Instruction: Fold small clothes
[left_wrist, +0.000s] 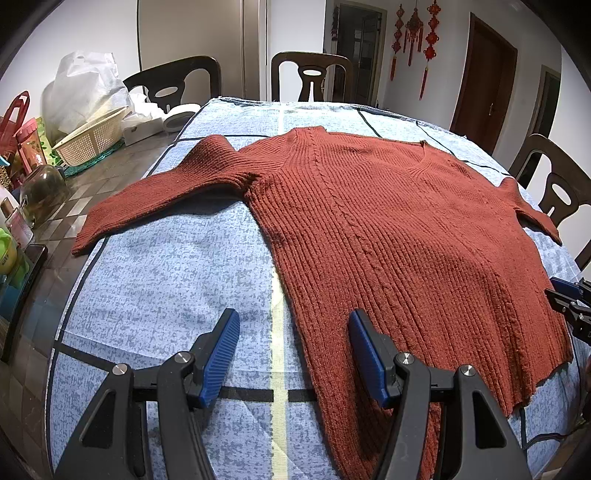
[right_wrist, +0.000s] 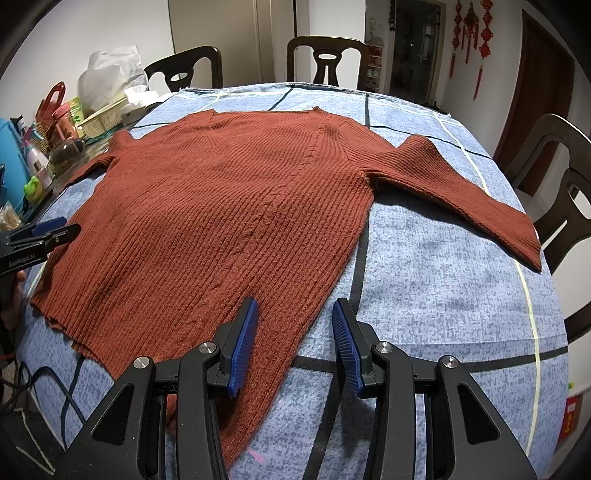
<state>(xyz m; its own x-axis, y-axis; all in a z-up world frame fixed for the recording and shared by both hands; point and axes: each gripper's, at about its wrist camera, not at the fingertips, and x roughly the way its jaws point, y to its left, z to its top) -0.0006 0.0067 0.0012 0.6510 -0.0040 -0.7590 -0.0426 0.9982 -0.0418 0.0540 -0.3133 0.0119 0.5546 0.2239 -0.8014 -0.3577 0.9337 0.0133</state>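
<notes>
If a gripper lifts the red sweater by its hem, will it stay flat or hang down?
The sweater would probably droop: it lies limp and flat on the tablecloth. Its thick ribbed knit suggests some weight and good grip for the pads.

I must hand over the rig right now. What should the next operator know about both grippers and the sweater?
Left gripper: open, empty, over the hem's left corner.
Right gripper: open, empty, over the hem's right corner.
Sweater: lies flat on the blue cloth, both sleeves spread outward, neckline at the far side.
Done: no fold made.
Left: all folding, probably sleeves first.
</notes>
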